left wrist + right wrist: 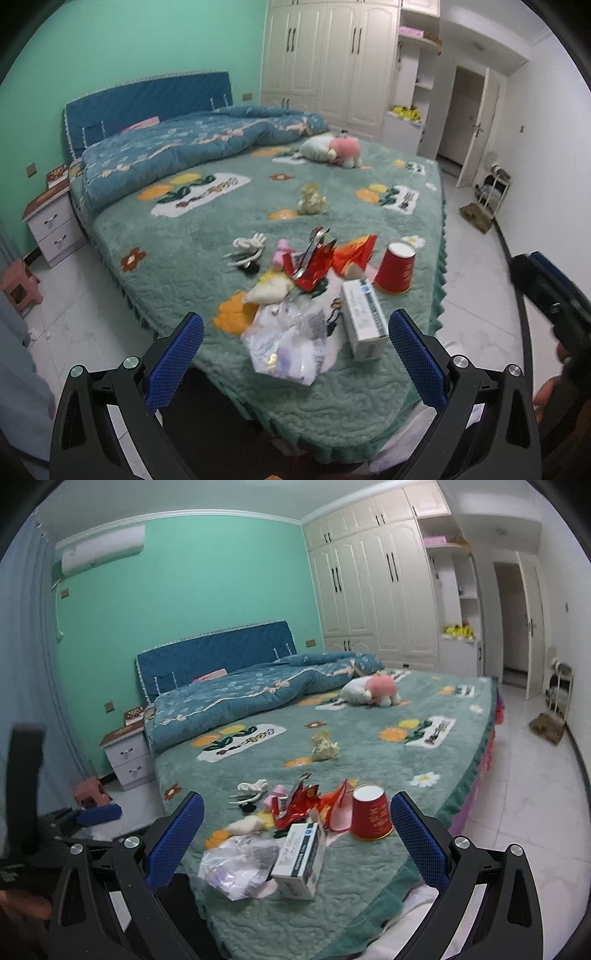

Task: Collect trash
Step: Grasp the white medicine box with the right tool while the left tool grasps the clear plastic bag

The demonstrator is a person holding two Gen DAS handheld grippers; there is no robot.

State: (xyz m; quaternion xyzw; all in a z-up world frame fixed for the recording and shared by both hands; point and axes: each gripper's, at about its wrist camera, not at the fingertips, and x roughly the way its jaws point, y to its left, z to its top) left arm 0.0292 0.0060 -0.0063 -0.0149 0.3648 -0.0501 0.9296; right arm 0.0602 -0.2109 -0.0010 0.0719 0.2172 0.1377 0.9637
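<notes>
Now both grippers' fingers [415, 350] [173, 834] hang spread above the bed's [332, 417] near edge, trash [288, 332] between.

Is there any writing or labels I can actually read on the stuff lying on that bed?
None can be read.
White box: blue printed lines, too blurred.
Red paper cup: gold marking, unreadable.
Red wrappers: print too blurred.
Clear plastic bag: dark printing, too small.
Bedspread: white patches with marks, illegible.
</notes>
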